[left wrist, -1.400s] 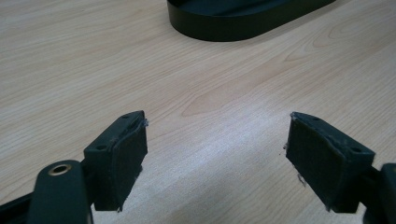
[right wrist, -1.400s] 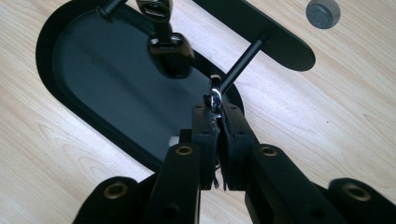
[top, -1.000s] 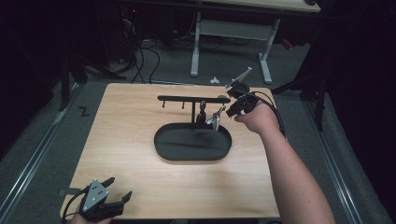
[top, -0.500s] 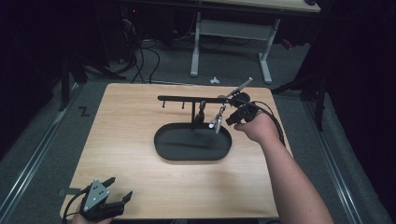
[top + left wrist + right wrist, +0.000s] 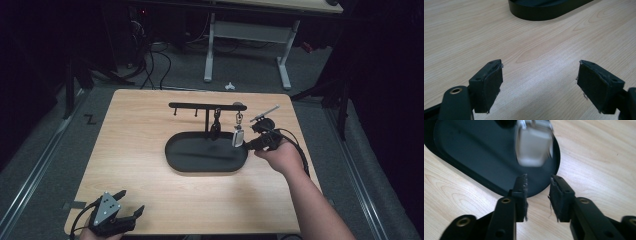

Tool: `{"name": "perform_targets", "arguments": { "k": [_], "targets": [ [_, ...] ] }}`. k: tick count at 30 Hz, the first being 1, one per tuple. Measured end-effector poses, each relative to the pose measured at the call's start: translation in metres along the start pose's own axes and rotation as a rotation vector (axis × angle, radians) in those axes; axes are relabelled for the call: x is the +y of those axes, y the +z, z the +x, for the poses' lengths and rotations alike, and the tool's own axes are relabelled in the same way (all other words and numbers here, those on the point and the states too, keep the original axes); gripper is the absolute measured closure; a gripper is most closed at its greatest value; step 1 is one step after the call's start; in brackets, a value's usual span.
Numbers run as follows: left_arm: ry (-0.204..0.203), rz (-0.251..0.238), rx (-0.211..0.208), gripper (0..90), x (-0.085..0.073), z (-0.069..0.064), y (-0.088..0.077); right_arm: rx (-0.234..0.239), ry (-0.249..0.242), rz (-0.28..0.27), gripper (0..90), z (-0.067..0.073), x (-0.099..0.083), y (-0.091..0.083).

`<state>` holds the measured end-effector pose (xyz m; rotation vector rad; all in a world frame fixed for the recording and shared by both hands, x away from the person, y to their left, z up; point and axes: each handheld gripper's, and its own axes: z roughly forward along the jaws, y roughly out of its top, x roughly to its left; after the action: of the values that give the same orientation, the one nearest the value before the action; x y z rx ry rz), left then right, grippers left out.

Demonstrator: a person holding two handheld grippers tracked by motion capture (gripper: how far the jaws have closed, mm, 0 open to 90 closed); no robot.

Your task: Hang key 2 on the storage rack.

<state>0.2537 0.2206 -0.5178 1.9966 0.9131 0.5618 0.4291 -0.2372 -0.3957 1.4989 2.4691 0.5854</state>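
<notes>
Since the earlier frames the right gripper (image 5: 248,143) has dropped from up beside the bar (image 5: 200,105) to just beside the silver tag (image 5: 238,136), which hangs from a hook near the bar's right end, over the right end of the tray (image 5: 180,162). The left gripper (image 5: 131,209) has not moved from the near-left corner of the table (image 5: 140,125).

From the right gripper's own view, its jaws stand a little apart with nothing between them; the tag (image 5: 533,147) is blurred, just beyond and above the tips, so it may be swinging. The pads (image 5: 522,192) hover over the tray's rim (image 5: 474,178). The left gripper (image 5: 539,85) is wide open and empty, low over bare wood, with the tray's edge (image 5: 541,15) well ahead.

A dark keyring (image 5: 216,125) hangs by the post next to the tag, and two hooks farther left look bare.

As a judgement: the tag appears to be hung and let go, so this piece looks done, unless the gripper is instead closing in to take it off; the pictures do not settle which. If hanging is the job, what is left is to draw the right gripper clear without knocking the tag. No other loose item lies on the table.
</notes>
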Motion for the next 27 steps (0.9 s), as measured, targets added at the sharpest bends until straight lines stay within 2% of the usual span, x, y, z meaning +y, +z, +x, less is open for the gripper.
{"name": "perform_targets", "arguments": {
  "k": [1,2,3,4,6,8,9,10,11,12,13,14,15,16,17,19,20,21,23,24,25,26,27],
  "targets": [
    [0.004,0.003,-0.002,20.9,0.0,0.0,0.001,-0.015,0.001,-0.006,62.7,0.0,-0.009,0.003],
    [0.004,0.003,-0.002,20.9,0.0,0.0,0.001,-0.015,0.001,-0.006,62.7,0.0,-0.009,0.003],
    [0.003,0.004,-0.002,20.9,0.0,-0.001,0.001,0.001,0.015,-0.041,61.9,-0.001,-0.02,0.006],
    [0.003,0.004,-0.002,20.9,0.0,-0.001,0.001,0.001,0.015,-0.041,61.9,-0.001,-0.02,0.006],
    [0.004,0.007,-0.004,20.9,0.0,-0.001,0.002,-0.001,0.033,-0.064,60.9,-0.002,-0.032,0.01],
    [0.006,0.013,-0.005,20.9,0.0,-0.001,0.002,-0.02,0.043,-0.083,59.6,-0.002,-0.043,0.013],
    [0.004,0.014,-0.004,20.9,0.0,-0.001,0.003,-0.03,0.044,-0.112,59.0,-0.002,-0.056,0.017],
    [0.004,0.014,-0.004,20.9,0.0,-0.001,0.003,-0.03,0.044,-0.112,59.0,-0.002,-0.056,0.017],
    [0.002,0.016,-0.005,20.8,0.0,-0.001,0.004,-0.033,0.051,-0.144,56.9,-0.002,-0.068,0.019],
    [0.002,0.016,-0.005,20.9,0.0,-0.001,0.004,-0.033,0.051,-0.144,56.9,-0.002,-0.068,0.019],
    [0.004,0.017,-0.006,20.9,0.0,-0.001,0.004,-0.019,0.069,-0.184,53.9,0.0,-0.081,0.019],
    [0.004,0.017,-0.006,20.8,0.0,-0.001,0.004,-0.019,0.069,-0.184,53.9,0.0,-0.081,0.019],
    [0.003,0.019,-0.007,20.8,0.0,-0.001,0.005,-0.019,0.076,-0.225,52.7,0.003,-0.095,0.018],
    [0.003,0.019,-0.006,20.8,0.0,-0.001,0.005,-0.019,0.076,-0.225,52.7,0.003,-0.095,0.018],
    [0.001,0.021,-0.008,20.8,0.0,0.0,0.006,-0.016,0.082,-0.27,51.5,0.006,-0.108,0.017],
    [0.001,0.022,-0.008,20.8,0.0,0.0,0.007,-0.015,0.09,-0.305,50.4,0.008,-0.123,0.017],
    [-0.001,0.021,-0.007,20.8,0.0,0.0,0.007,-0.015,0.09,-0.305,50.4,0.008,-0.123,0.017],
    [-0.001,0.023,-0.009,20.8,0.0,0.0,0.009,-0.025,0.1,-0.333,48.7,0.01,-0.138,0.02],
    [-0.005,0.023,-0.01,20.8,0.0,0.0,0.01,-0.043,0.111,-0.371,47.1,0.012,-0.157,0.022],
    [-0.005,0.023,-0.01,20.8,0.0,0.0,0.01,-0.043,0.111,-0.371,47.1,0.012,-0.157,0.022],
    [-0.008,0.03,-0.011,20.8,0.001,-0.001,0.012,-0.074,0.158,-0.455,49.3,0.012,-0.184,0.025],
    [-0.008,0.03,-0.011,20.8,0.001,-0.001,0.012,-0.074,0.158,-0.455,49.3,0.012,-0.184,0.025],
    [-0.009,0.028,-0.011,20.8,0.001,-0.001,0.012,-0.036,0.148,-0.413,45.3,0.01,-0.196,0.032]
  ]
}}
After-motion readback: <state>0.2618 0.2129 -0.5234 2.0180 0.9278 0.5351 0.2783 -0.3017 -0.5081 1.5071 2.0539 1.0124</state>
